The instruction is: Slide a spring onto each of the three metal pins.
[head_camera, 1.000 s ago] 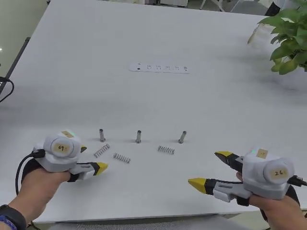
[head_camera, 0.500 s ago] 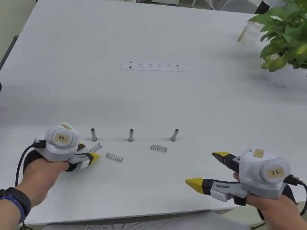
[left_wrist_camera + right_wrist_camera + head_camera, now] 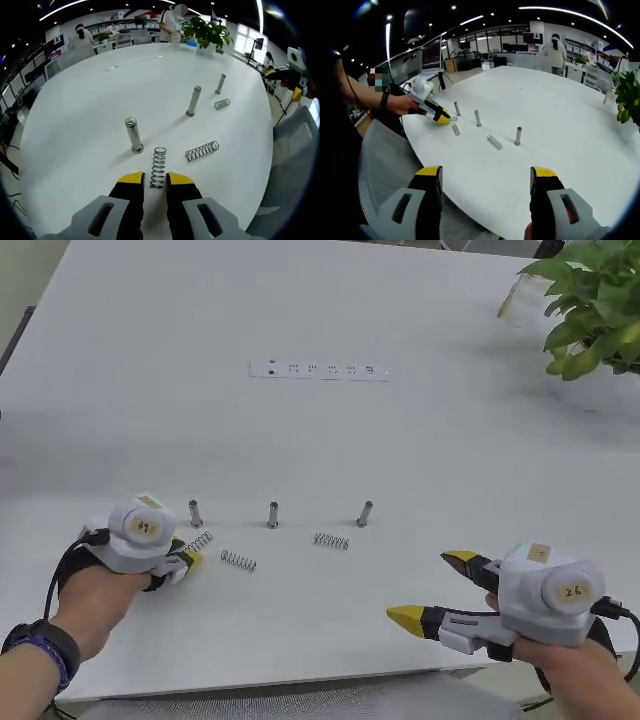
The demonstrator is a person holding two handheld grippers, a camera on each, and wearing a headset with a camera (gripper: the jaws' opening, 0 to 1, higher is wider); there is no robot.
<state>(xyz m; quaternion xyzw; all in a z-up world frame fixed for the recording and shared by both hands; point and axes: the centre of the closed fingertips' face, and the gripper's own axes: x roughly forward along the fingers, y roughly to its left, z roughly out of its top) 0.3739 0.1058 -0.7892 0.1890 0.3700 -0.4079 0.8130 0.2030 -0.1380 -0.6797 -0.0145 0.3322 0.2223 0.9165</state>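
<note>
left gripper (image 3: 188,558) (image 3: 155,178): mostly hidden under its white body and the hand in the head view, with one yellow tip showing. In the left gripper view, jaws almost closed, a narrow gap apart, with the near end of the left spring (image 3: 200,541) (image 3: 158,167) lying in that gap. Hard to tell a firm pinch from a mere straddle; a sliver of table (image 3: 450,440) shows beside the coil.
left pin (image 3: 195,512) (image 3: 133,134): stands upright, just beyond the tips.
left spring: near end lost behind the yellow tip in the head view. Lies flat, long axis in line with the jaws, pointing away toward the foot of the left pin and stopping just beside it.
middle spring (image 3: 238,560) (image 3: 202,151): lies flat and free, nearer the person than the pins, long axis slanted across the left spring's line.
middle pin (image 3: 273,514) (image 3: 193,100): upright.
right spring (image 3: 331,541) (image 3: 222,103): flat, long axis nearly along the row of pins, near the right pin (image 3: 365,513) (image 3: 220,83) but apart from it.
right pin: upright.
right gripper (image 3: 432,587) (image 3: 486,173): hand cut off by the bottom edge. Jaws spread wide, nothing between them, near the table's front edge, well apart from the pins.
power strip (image 3: 320,369): far across the table, sockets too small to make out.
plant (image 3: 595,300): cut off at the top right corner.
</note>
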